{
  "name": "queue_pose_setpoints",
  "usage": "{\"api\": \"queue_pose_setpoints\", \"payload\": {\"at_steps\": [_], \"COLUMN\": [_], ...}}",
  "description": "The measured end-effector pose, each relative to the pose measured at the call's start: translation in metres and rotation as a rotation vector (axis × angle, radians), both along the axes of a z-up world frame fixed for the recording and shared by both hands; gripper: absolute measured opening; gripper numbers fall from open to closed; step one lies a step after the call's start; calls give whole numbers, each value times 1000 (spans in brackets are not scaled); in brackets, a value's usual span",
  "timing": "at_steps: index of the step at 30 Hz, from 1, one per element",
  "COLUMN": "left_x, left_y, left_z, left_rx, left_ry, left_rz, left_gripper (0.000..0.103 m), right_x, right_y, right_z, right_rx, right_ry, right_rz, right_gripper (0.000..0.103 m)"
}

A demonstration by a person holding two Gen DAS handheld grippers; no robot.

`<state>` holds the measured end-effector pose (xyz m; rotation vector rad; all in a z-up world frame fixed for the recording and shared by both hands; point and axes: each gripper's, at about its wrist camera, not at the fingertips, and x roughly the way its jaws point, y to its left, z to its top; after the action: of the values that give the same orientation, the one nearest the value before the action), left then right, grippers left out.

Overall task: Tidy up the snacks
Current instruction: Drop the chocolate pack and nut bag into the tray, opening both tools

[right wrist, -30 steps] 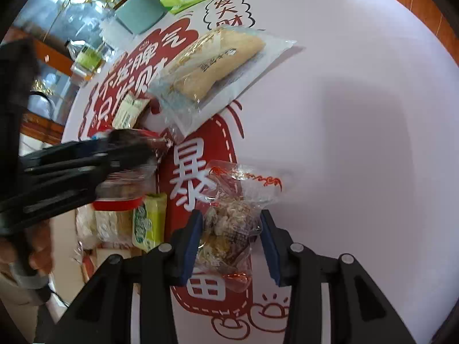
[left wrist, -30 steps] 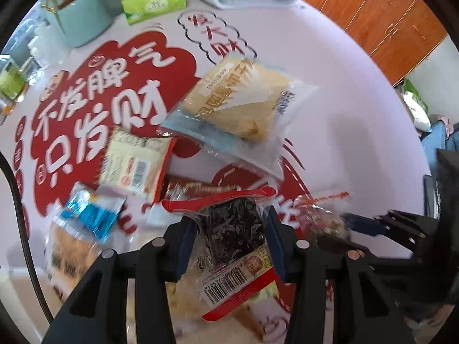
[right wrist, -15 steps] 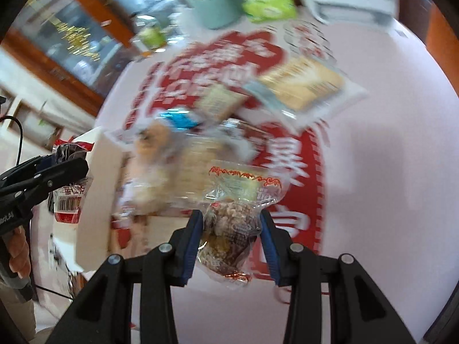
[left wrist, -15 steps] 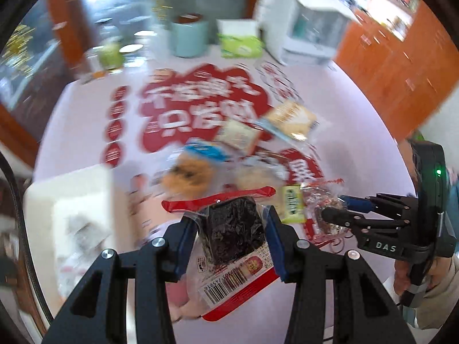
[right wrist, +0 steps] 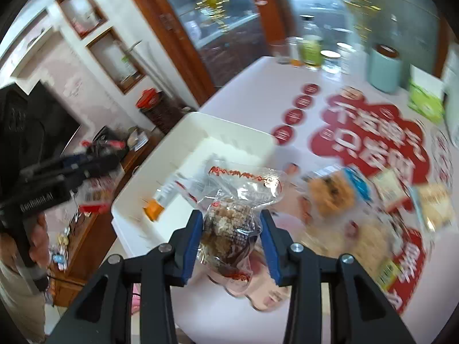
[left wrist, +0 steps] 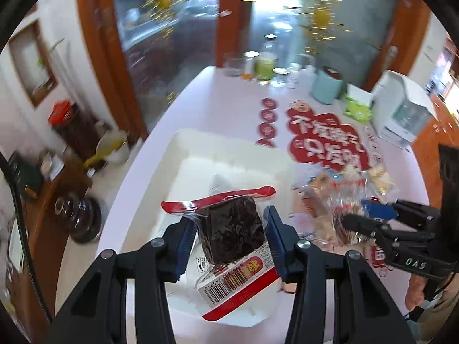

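White bin point(left wrist: 183, 154) below | my left gripper point(left wrist: 229, 239) clamps dark packet point(left wrist: 232, 229); right gripper point(right wrist: 231, 239) clamps nut bag point(right wrist: 229, 229) | held above for dropping in

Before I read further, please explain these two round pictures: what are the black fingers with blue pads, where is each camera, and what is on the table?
No robot here: a person holds one hand tool in each hand, each with a fisheye camera looking along its two fingers. The left gripper is shut on a red-edged packet of dark snack, above a white bin. The right gripper is shut on a clear bag of brownish snack, near the same white bin. More wrapped snacks, blurred, lie on the pink table with its red printed cloth. Each camera also sees the other tool.
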<state>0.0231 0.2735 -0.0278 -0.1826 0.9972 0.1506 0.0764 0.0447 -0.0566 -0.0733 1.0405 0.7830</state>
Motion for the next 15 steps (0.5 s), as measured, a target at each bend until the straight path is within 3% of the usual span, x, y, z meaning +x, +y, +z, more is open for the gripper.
{"api": "queue_pose_setpoints", "payload": {"at_steps": [7, 8, 9, 11, 13, 15], "left_x": [-1, 0, 2, 2, 2, 4], "left_y": [50, 53, 59, 72, 80, 88], "left_z": [-49, -55, -61, -68, -70, -74], "left_rx": [-41, -50, -69, -87, -100, -134], "left_ry": [90, 97, 106, 107, 93, 88], "left_rz": [60, 67, 75, 106, 122, 126], "left_gripper": [50, 57, 73, 90, 91, 91], "right_x": [7, 6, 6, 3, -3, -7], "right_y": [84, 89, 97, 107, 115, 118], "right_z": [-22, -26, -32, -40, -46, -49], "right_rx": [-76, -80, -79, -74, -87, -102], "right_ry": [20, 25, 36, 51, 38, 24], "right_rz": [69, 70, 80, 100, 102, 102], "right_gripper": [42, 42, 42, 45, 56, 59]}}
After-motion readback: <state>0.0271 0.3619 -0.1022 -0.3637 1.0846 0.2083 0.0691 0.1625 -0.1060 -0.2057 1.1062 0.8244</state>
